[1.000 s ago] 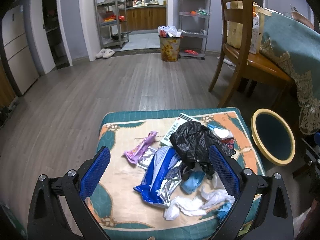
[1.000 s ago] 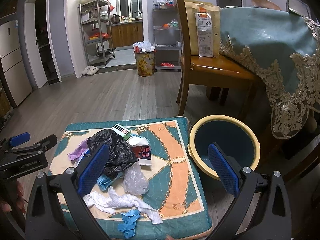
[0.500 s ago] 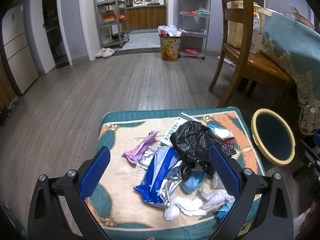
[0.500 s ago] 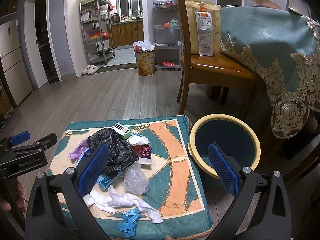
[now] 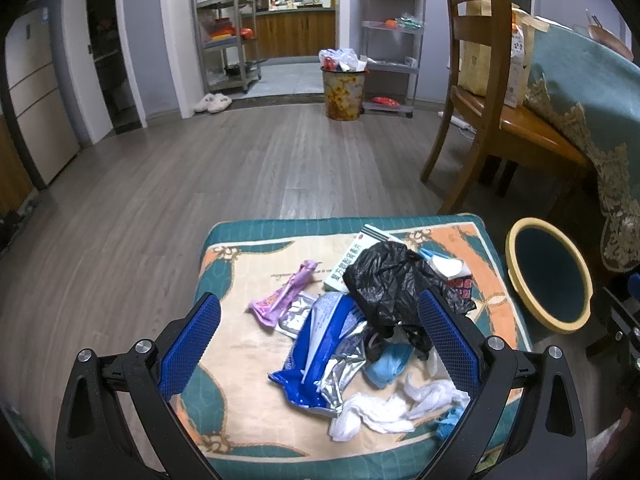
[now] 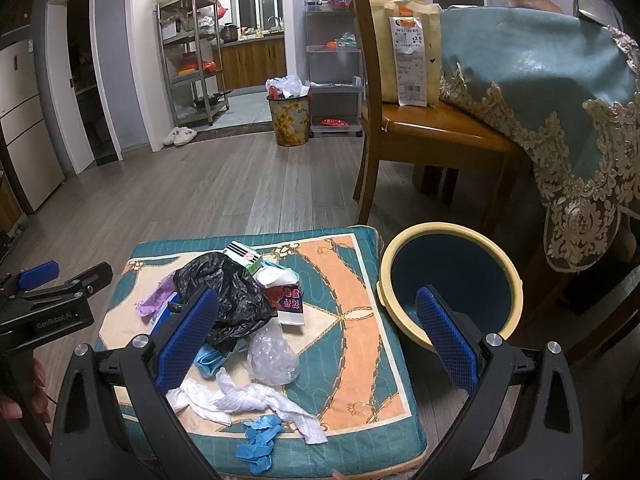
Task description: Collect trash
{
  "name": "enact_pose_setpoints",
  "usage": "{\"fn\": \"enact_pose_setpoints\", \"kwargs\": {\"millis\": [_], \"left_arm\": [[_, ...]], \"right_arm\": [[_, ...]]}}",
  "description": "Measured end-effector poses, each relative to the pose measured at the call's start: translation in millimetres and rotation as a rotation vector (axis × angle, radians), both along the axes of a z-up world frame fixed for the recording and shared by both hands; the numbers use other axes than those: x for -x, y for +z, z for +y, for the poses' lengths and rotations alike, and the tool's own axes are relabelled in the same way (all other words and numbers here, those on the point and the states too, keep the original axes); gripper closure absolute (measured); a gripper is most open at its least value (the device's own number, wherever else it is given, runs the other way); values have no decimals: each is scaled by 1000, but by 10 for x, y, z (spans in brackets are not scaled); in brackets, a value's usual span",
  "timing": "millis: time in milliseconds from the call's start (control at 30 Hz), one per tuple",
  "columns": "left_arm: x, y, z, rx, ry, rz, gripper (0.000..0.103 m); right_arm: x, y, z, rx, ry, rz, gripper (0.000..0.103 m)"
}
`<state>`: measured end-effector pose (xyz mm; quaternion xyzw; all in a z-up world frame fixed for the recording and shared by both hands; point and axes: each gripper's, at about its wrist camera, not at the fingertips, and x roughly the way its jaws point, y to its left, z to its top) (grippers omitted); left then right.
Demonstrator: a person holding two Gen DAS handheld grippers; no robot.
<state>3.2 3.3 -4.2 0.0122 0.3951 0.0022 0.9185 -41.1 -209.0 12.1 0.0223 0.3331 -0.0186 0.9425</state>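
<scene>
Hovering unchanged above the trash pile (image 5: 360,320), both tongs, left (image 5: 320,340) and right (image 6: 316,336), still spread wide, empty.

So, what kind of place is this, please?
Most likely a home's dining area. A wooden chair stands by a table under a lace-edged cloth, and a kitchen with metal shelves opens behind.
</scene>
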Motion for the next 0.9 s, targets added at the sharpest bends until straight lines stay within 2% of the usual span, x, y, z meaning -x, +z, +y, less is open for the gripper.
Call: {"fn": "enact_pose_setpoints", "kwargs": {"millis": [900], "left_arm": [[5, -4, -1, 3, -2, -4, 5]], "right_arm": [[-10, -6, 3, 6, -2, 2, 6]]}}
